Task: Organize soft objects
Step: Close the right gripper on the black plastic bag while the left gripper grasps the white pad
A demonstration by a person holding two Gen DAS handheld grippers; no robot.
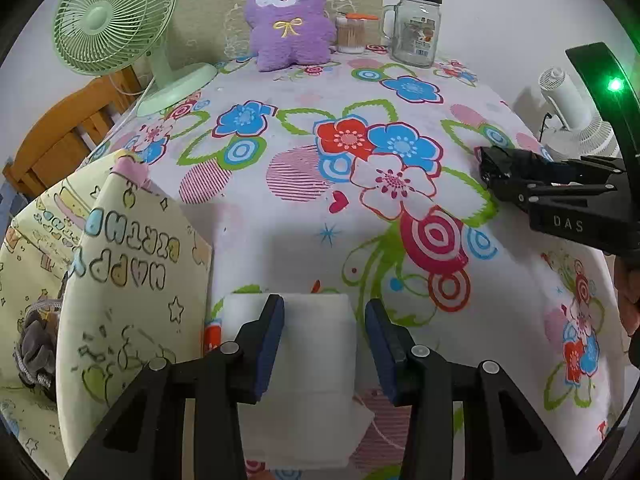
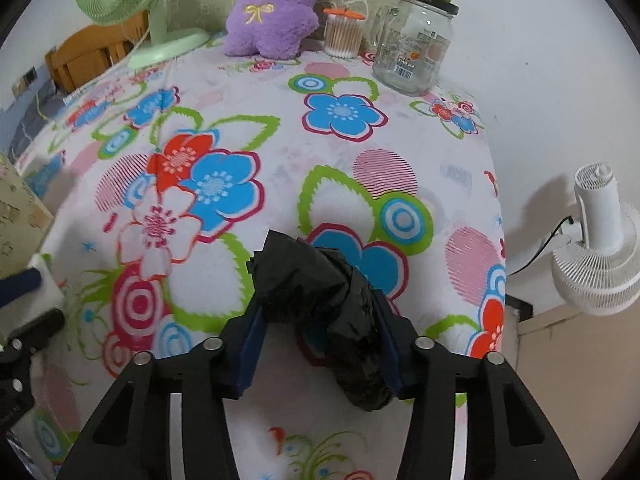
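Note:
A white folded soft block (image 1: 316, 344) lies on the flowered tablecloth (image 1: 280, 216) at the near edge. My left gripper (image 1: 324, 340) hangs over it, open: the left pad overlaps the block and a thin gap shows at the right pad. My right gripper (image 2: 316, 300) is shut on a crumpled black plastic bag (image 2: 320, 288), with both blue pads against its sides. That bag (image 1: 500, 160) also shows at the right of the left wrist view. A yellow printed fabric bag (image 1: 132, 280) stands at the left, with a grey ruffled thing (image 1: 32, 344) inside. A purple plush toy (image 1: 290, 20) sits at the back.
At the back stand a green desk fan (image 1: 116, 24), a cotton-swab holder (image 1: 352, 34) and a glass jar mug (image 1: 416, 28) with a green cup on top. A white fan (image 2: 600, 240) stands off the table's right edge. A wooden chair (image 1: 64, 132) is at the left.

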